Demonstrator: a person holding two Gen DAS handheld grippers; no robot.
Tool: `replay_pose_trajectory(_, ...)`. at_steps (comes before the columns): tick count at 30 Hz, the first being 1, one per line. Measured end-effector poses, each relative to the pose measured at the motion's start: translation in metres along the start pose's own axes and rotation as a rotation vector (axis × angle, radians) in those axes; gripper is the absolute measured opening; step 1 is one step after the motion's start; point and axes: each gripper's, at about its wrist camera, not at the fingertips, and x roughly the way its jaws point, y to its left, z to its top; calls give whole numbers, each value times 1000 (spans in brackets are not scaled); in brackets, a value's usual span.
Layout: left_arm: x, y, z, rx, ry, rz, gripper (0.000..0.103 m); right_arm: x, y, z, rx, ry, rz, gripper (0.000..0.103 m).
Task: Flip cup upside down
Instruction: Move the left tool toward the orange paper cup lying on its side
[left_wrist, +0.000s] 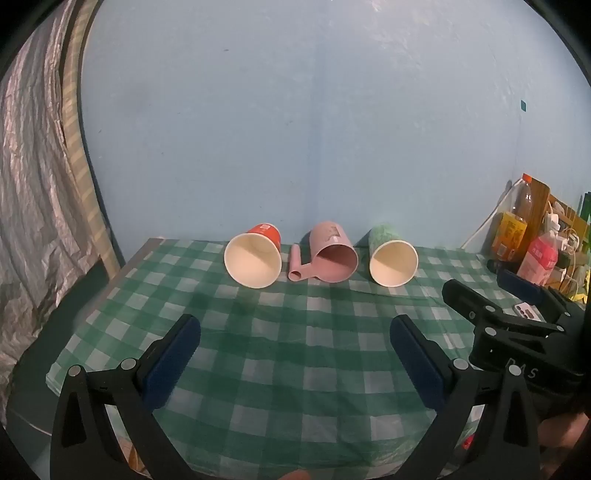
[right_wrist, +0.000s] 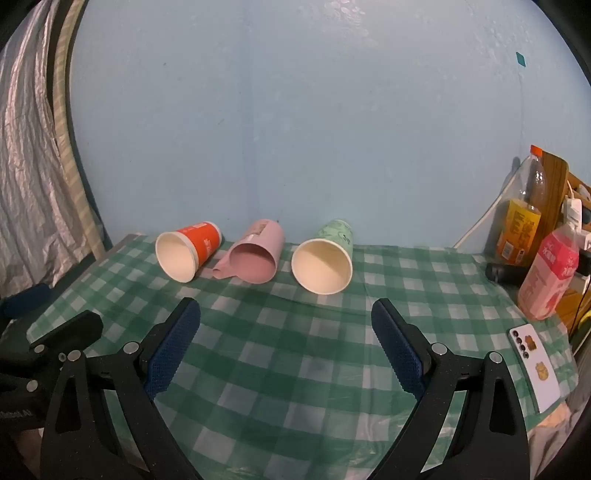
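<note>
3 cups are lying on their sides in a row at the far edge of the green checked tablecloth, mouths facing me: a red paper cup on the left, a pink mug in the middle and a green paper cup on the right. The left gripper and right gripper are both hovering well short of them, jaws spread wide, gripping nothing. A phone is lying near the right edge.

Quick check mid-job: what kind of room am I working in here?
Most likely a lived-in home room, not a lab: a green checked tablecloth on the table, drink bottles crowded at the right edge, and a phone lying beside them.
</note>
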Motion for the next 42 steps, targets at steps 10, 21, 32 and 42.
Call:
replay_pose_trajectory(10, 1, 0, 0, -17, -3, -20, 103, 1, 0, 0, 1, 2, 1, 93)
replay_pose_trajectory(21, -2, -3, 3, -6, -16, -13, 103, 2, 1, -2, 4, 7, 1, 93)
replay_pose_trajectory(32, 24, 9, 20, -10, 38, -27, 103, 14, -4, 10, 21, 41, 26, 93)
replay_pose_trajectory(42, 90, 31, 68, 59, 240, -21, 103, 56, -6, 59, 14, 134, 105, 93)
